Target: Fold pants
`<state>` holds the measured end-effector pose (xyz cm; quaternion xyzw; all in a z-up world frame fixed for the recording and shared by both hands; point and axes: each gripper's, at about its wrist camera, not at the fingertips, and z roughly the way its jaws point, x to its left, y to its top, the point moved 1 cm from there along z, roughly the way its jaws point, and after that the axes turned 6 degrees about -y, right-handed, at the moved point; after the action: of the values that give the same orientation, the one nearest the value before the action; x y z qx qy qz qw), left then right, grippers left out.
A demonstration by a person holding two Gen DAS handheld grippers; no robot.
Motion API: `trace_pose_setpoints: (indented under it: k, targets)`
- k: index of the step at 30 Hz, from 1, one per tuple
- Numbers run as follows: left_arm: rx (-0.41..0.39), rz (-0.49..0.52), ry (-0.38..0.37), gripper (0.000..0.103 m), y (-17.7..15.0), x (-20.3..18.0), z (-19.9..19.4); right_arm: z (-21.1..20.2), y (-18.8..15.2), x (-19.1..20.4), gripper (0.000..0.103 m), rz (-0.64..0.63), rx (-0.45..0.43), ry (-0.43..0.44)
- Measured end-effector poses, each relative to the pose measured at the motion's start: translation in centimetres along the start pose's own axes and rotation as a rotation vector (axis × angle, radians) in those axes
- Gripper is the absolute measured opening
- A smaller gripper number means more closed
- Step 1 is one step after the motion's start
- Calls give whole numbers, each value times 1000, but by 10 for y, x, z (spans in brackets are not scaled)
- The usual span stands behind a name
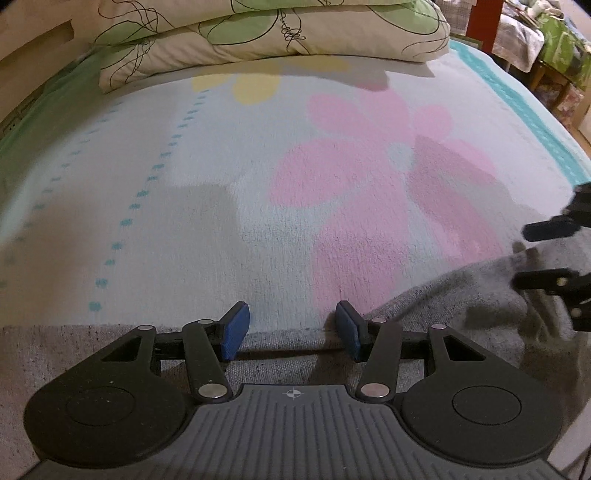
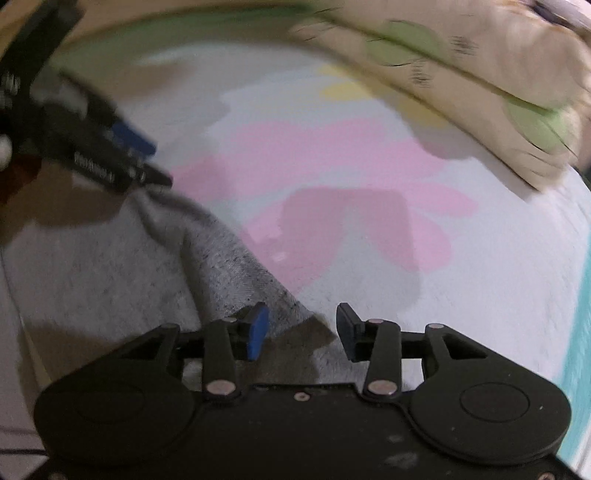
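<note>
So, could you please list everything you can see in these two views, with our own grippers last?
pants: one, grey, spread on the near part of the blanket
blanket: one, pale with pink and yellow flowers, covering the bed
pillows: apparently two stacked, cream with green print, far end of the bed
left gripper: one, black with blue fingers, open over the pants' edge
right gripper: one, black with blue fingers, open over a pants corner

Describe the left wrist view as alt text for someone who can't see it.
The left claw hangs open over the edge of grey pants lying on a pale blanket with a big pink flower, nothing between its blue pads. The right claw reaches in at the right edge above the pants. A folded floral quilt lies at the far end.
</note>
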<state>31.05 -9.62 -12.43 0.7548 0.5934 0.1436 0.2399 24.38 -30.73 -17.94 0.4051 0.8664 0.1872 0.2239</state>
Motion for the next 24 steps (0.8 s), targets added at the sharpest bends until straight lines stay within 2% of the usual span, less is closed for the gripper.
trace_pose_setpoints:
  k: [3,5,7,8,9,12,17,21,24]
  targets:
    - [-3,1,-4,51,-1,0,-1,9,5,3,45,-60,19,30]
    - [-9,7,-4,51,-3,0,-1,11,7,-1,44,-22,41,97]
    - [-16,9,-8,51,-4,0,-3,12,6,-5,28,55,68,182]
    - [-15,9,-13,51,-4,1,-4,13,7,-8,5,81,75,206]
    - [-10,3,-24,51,-3,2,-5,11,6,-8,5,103,75,218]
    - [12,-65,-84,50,-1,13,-19,-3,5,-6,5,103,21,157]
    - [-30,-155,-124,50,-6,25,-55,-50,-3,25,5,64,-75,57]
    - [-7,-195,-168,51,-15,30,-66,-78,-22,58,5,42,-89,33]
    - [36,-218,-169,51,-22,31,-64,-84,-36,77,5,44,-89,24]
